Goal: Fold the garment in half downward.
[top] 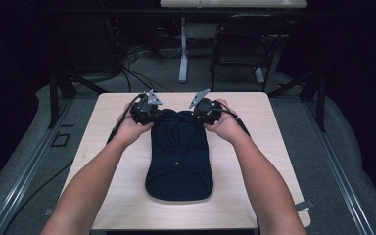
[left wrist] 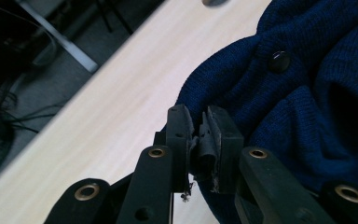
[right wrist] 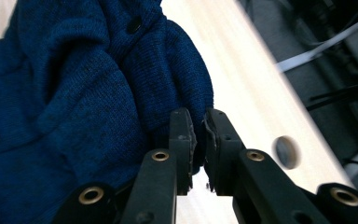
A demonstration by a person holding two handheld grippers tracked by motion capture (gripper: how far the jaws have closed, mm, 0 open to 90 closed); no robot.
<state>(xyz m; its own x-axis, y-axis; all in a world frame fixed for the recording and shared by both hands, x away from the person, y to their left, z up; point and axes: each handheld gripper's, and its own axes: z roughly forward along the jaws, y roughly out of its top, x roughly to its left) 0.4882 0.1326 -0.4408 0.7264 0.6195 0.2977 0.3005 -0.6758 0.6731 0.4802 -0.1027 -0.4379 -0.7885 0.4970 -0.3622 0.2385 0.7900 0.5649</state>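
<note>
So the dark blue knit cardigan (top: 179,156) lies flat in the middle of the light wooden table (top: 264,147), hem toward the person, with its far end bunched up between the two grippers. You can see a dark button (left wrist: 279,60) on the placket in the left gripper view, so it's button side up.

The left gripper (left wrist: 199,140) is clamped tight on a pinch of the knit at the far left corner, fabric squashed between the pads. The right gripper (right wrist: 198,144) has its jaws nearly together with the far right corner's edge tucked between them (looks like a thinner bite than the left one, tbh).

My guess is the step is lifting the far end to fold it or shake it out. To do it well I'd keep both hands level and rising together, so the knit doesn't skew, and keep the squeeze on, since that right-hand pinch looks like it could slip if the weight comes on suddenly.
</note>
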